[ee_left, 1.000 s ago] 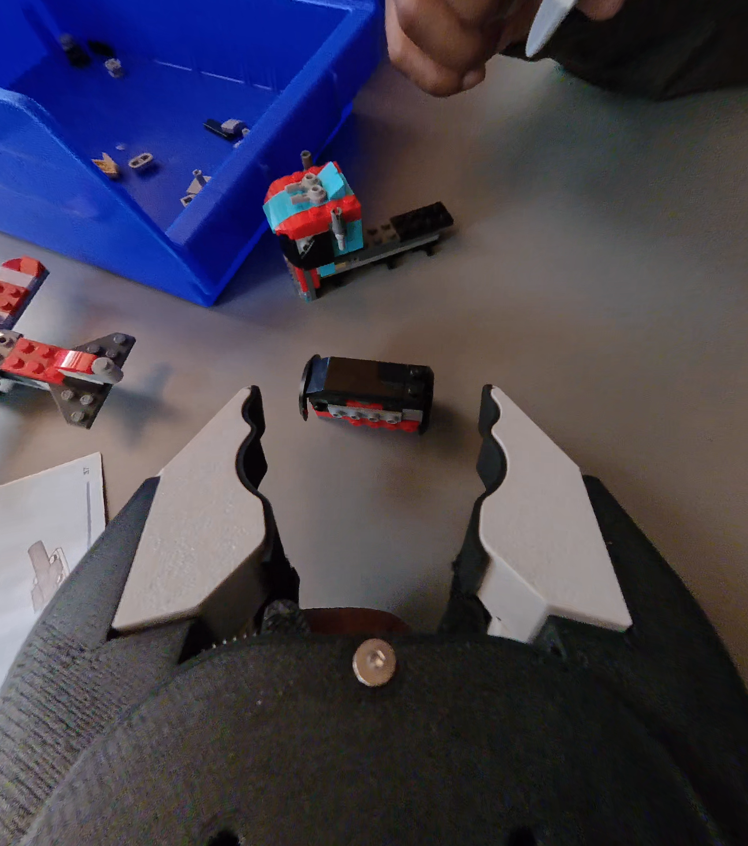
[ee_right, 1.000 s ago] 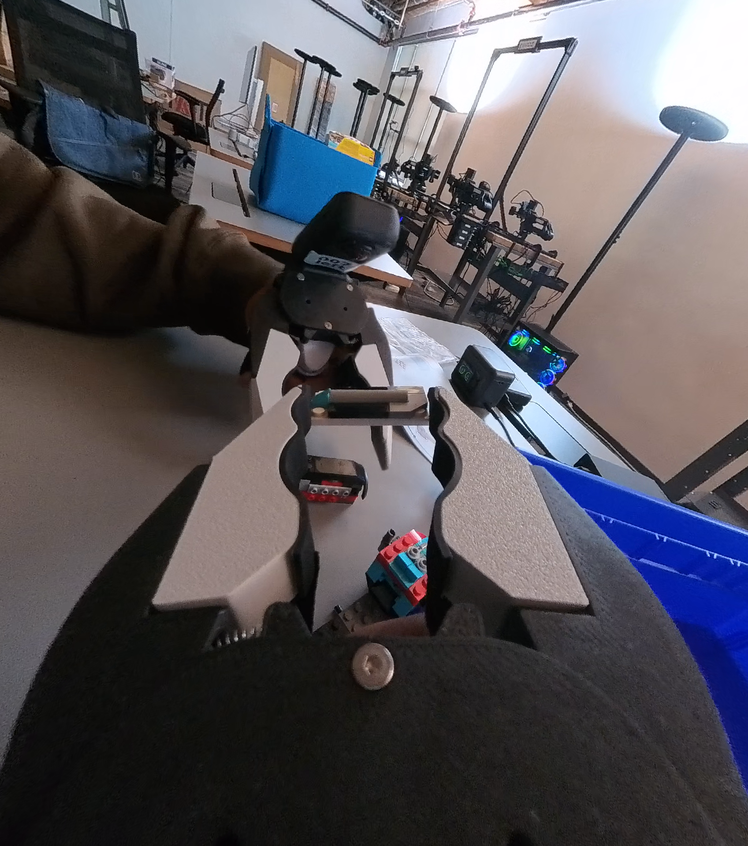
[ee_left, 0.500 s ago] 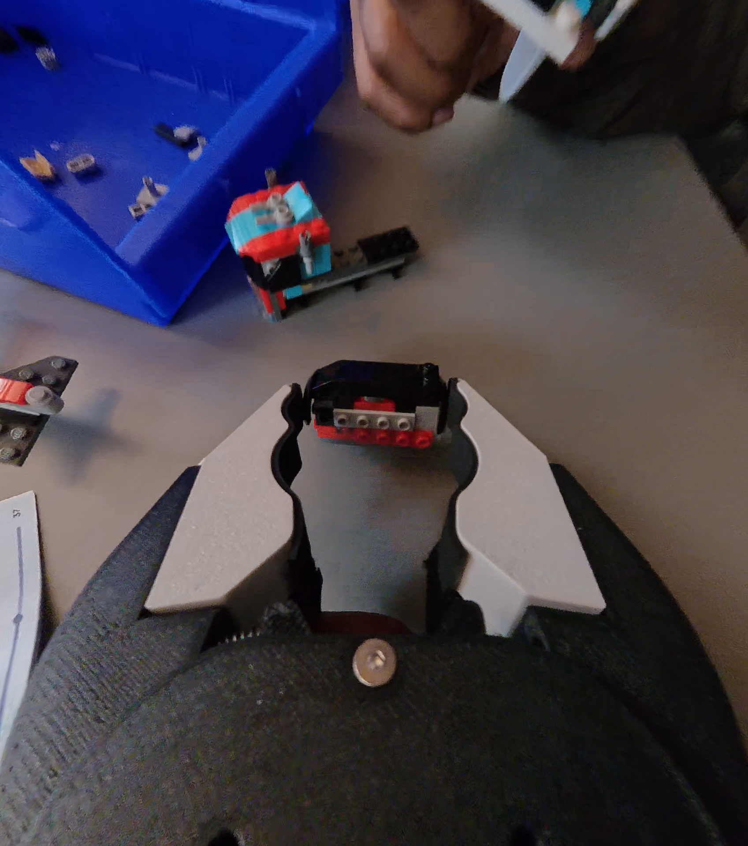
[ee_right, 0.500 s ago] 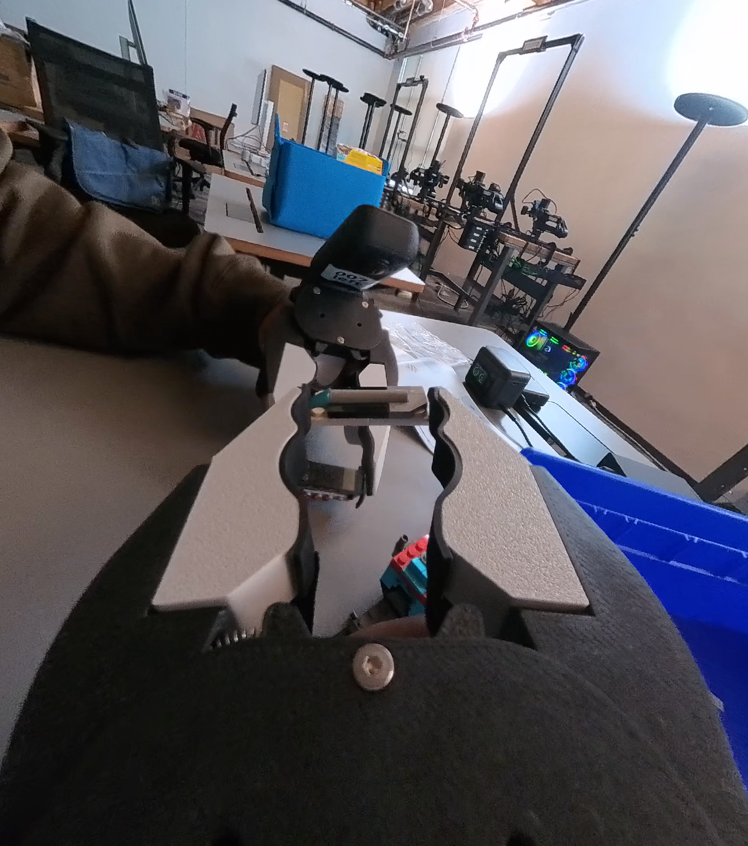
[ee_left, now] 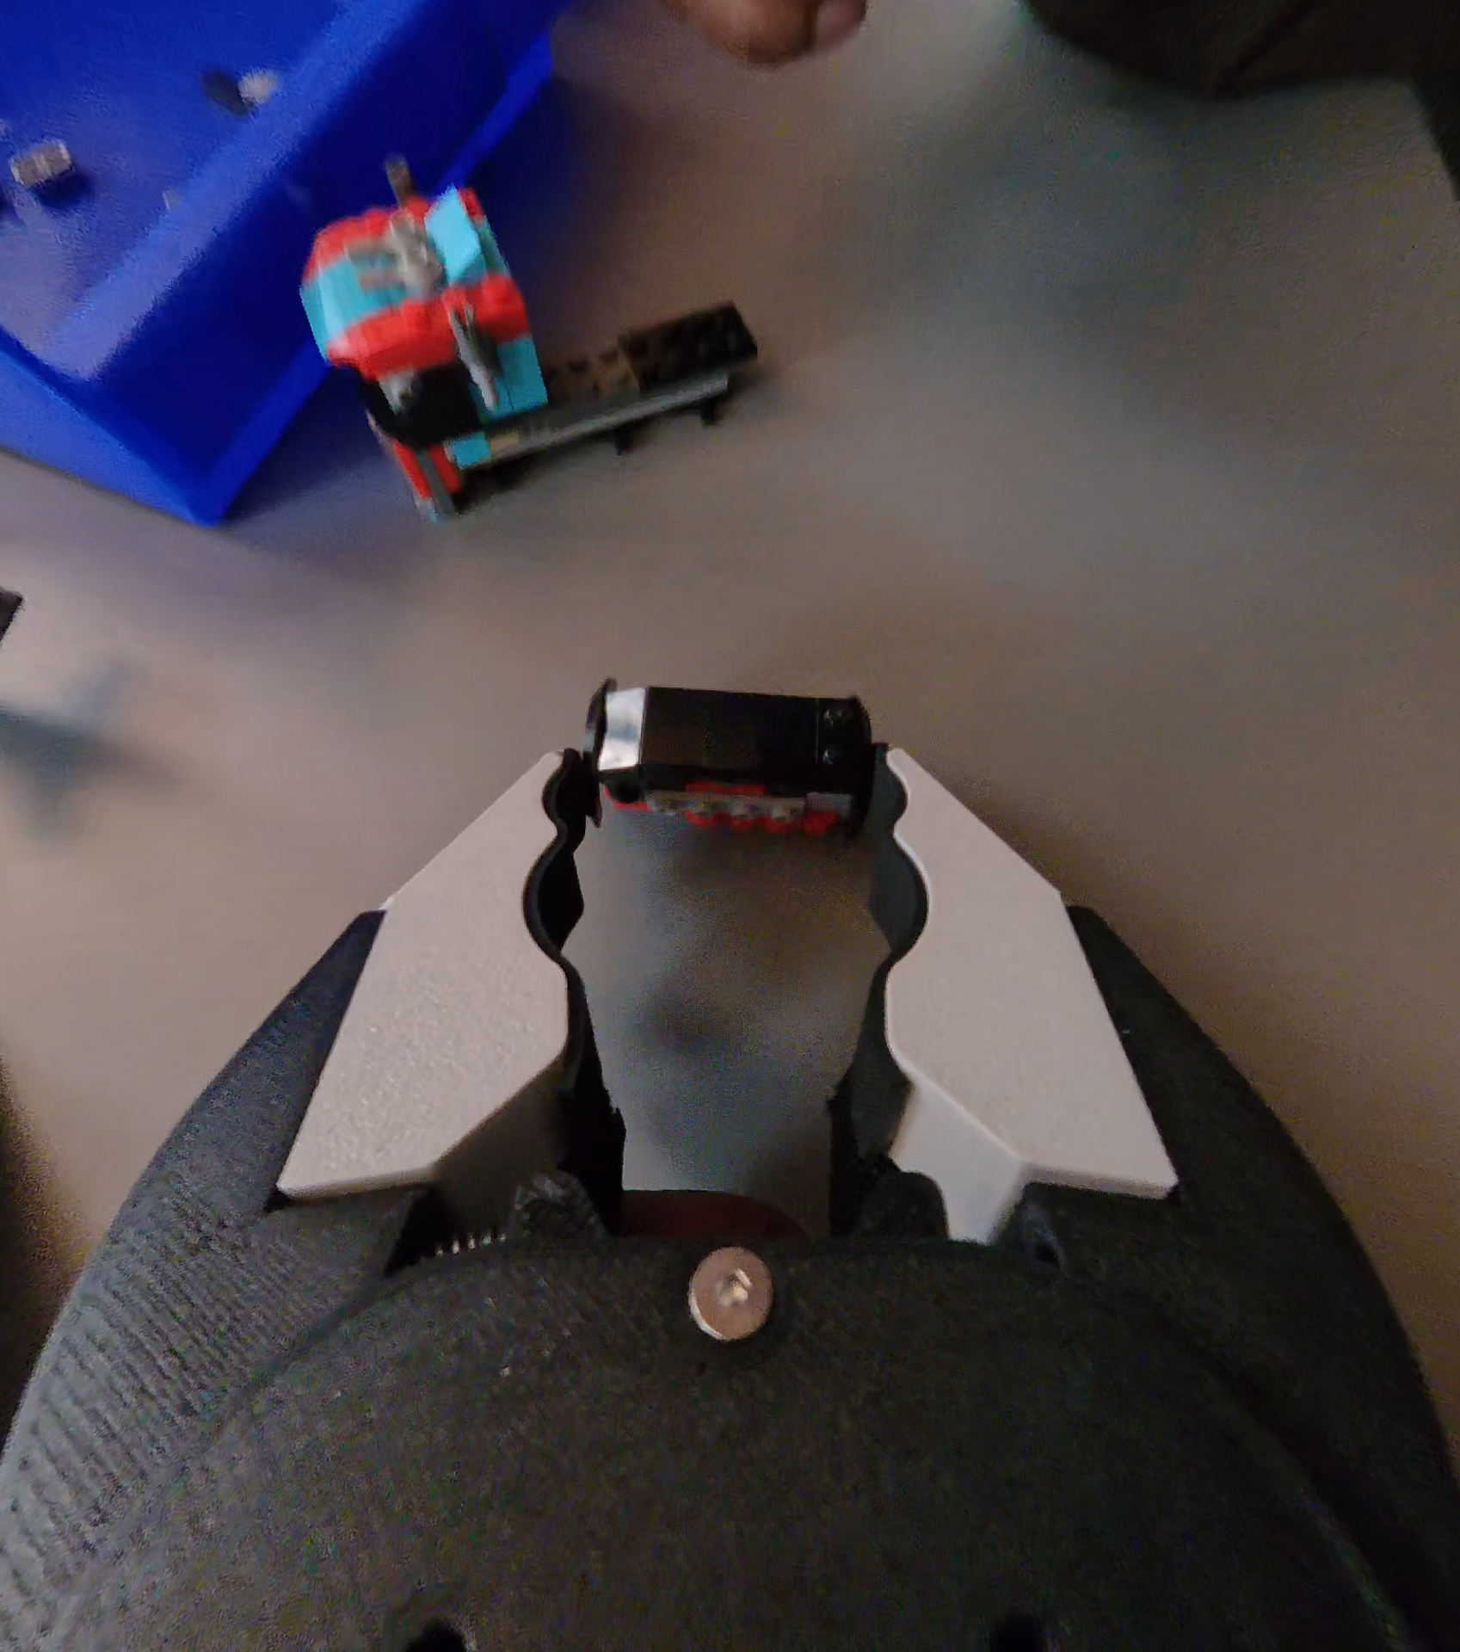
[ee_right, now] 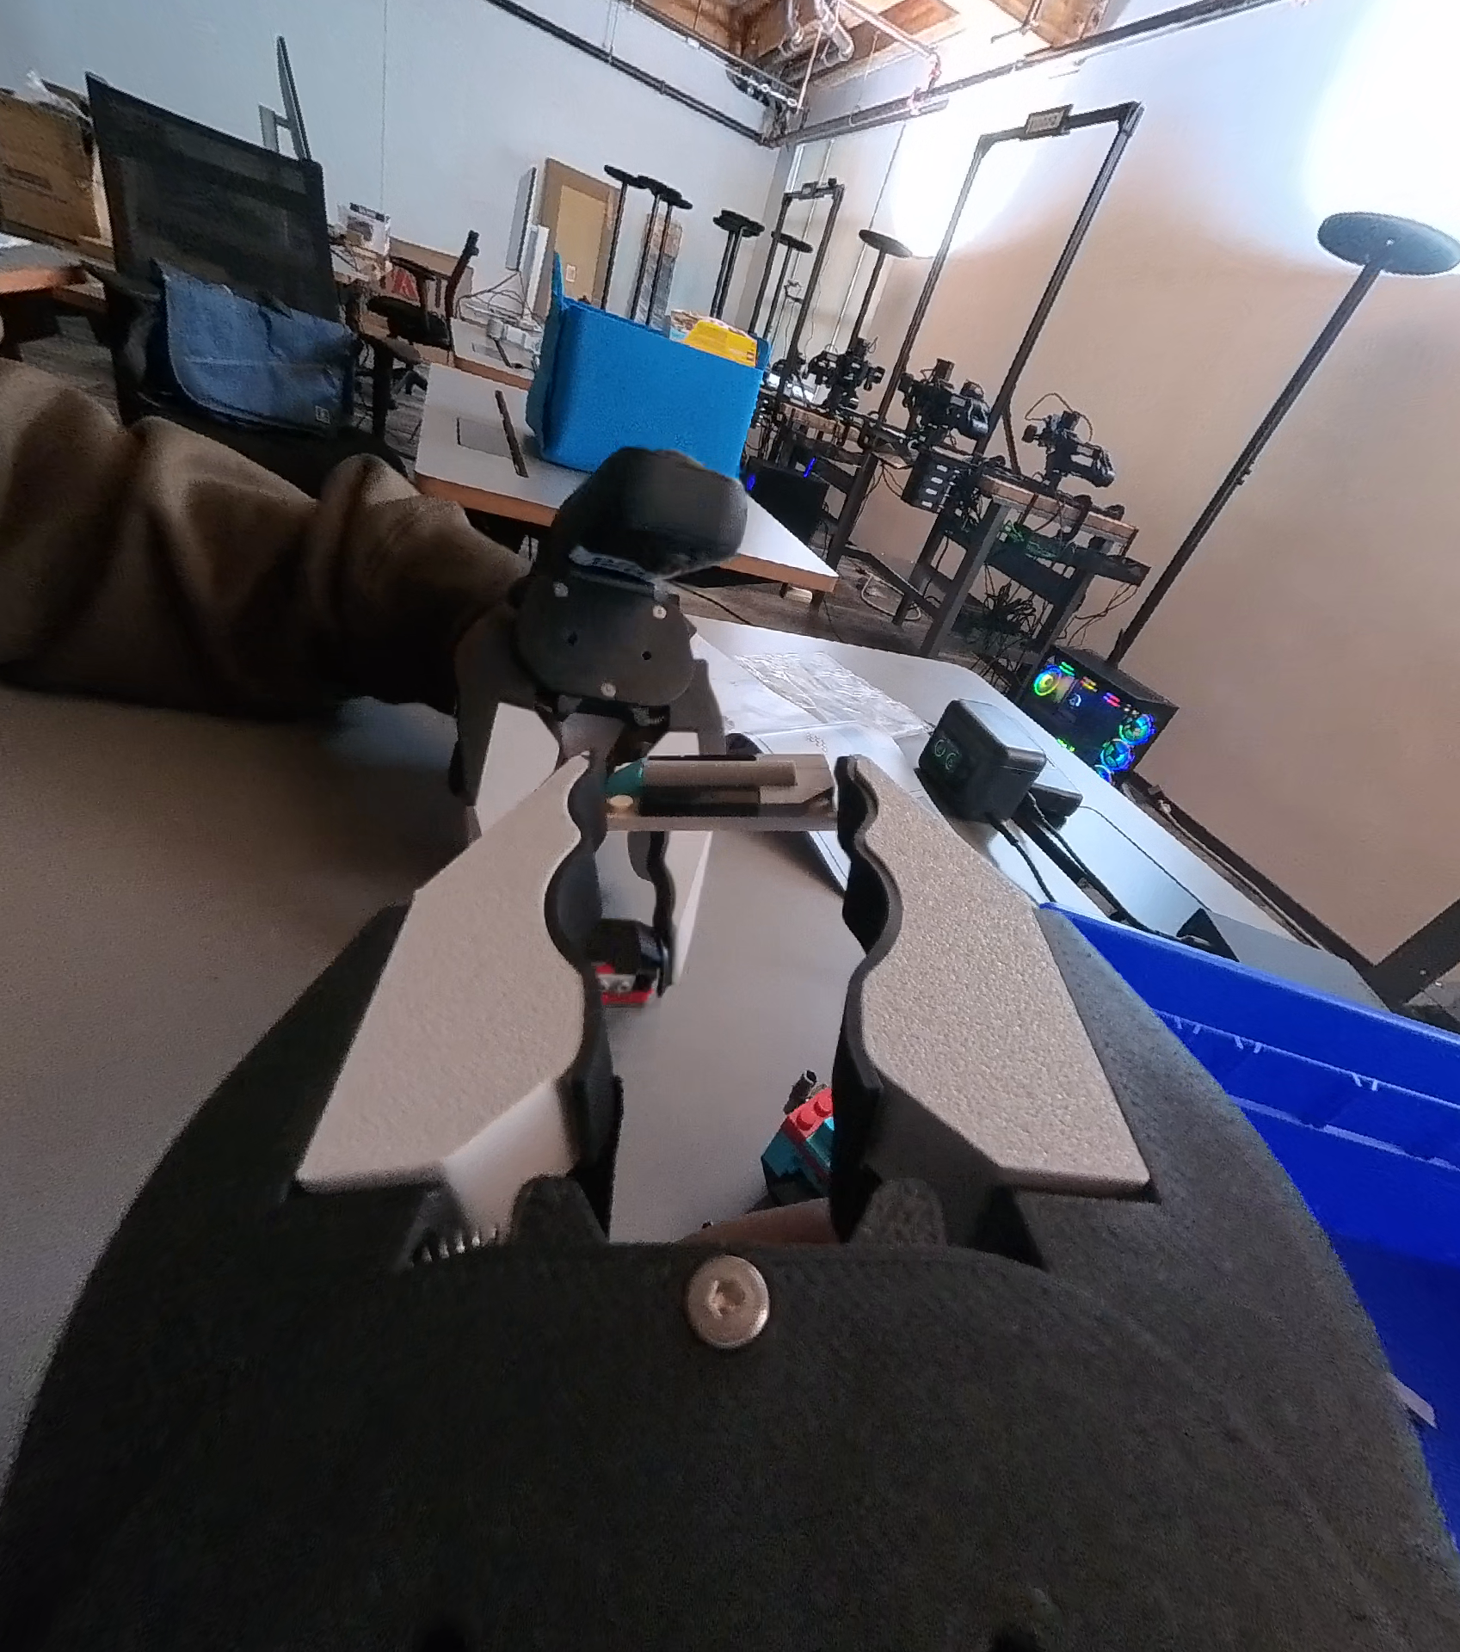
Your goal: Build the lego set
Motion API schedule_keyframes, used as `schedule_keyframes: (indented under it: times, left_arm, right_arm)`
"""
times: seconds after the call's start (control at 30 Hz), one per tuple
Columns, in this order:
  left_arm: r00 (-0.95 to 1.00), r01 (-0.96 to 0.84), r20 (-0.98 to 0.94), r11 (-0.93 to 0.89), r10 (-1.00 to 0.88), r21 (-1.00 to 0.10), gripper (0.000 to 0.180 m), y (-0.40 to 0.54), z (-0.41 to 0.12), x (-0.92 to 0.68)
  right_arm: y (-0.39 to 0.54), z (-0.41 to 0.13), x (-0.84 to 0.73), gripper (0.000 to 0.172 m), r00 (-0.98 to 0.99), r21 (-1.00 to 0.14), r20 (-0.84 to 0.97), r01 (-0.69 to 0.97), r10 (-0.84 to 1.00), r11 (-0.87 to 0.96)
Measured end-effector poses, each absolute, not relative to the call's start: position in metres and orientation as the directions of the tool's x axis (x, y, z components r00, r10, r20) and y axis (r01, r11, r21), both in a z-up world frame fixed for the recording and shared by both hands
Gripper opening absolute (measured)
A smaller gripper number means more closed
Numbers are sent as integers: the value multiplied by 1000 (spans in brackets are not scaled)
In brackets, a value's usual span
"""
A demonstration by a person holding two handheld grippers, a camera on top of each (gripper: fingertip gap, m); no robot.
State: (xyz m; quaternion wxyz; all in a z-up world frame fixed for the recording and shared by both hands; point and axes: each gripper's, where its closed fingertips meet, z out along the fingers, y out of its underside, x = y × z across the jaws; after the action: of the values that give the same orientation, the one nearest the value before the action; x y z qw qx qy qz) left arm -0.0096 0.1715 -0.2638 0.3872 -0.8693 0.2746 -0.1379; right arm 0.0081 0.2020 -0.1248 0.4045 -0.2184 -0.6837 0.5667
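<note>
Black-and-red brick block (ee_left: 730, 760); red-turquoise brick model (ee_left: 418, 295); blue bin (ee_left: 172, 295); grey-black plate assembly (ee_right: 721, 791)

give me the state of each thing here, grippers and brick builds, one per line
left gripper: jaws closed on the black and red brick assembly
black and red brick assembly: lying sideways, clamped end to end between the jaws
right gripper: jaws closed on the grey brick plate assembly, held up above the table
grey brick plate assembly: level, spanning the jaws
red and teal brick build: standing on the table beside the blue bin
blue bin: open, few small loose pieces inside
</note>
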Motion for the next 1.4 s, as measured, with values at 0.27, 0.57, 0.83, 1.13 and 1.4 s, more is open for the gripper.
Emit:
schedule_keyframes:
  times: [0.27,0.57,0.83,1.13,1.4]
  left_arm:
    - [810,-404,8,-567,-587,-717,66,162,-270,-15]
    - [822,-410,-9,-581,-570,-703,78,165,-268,-15]
    - [843,-376,5,-595,-539,-711,82,174,-261,-9]
    - [842,-353,30,-592,-539,-724,66,183,-268,-5]
    - [831,-170,66,-366,-552,-915,66,195,-217,4]
  right_arm:
    - [203,-126,8,53,-579,-952,303,-155,757,263]
    - [204,-126,7,53,-578,-952,303,-152,758,265]
    - [205,-126,7,53,-578,-952,302,-151,758,265]
    - [203,-128,7,53,-587,-954,296,-144,754,263]
    - [203,-116,11,53,-601,-970,244,-149,761,194]
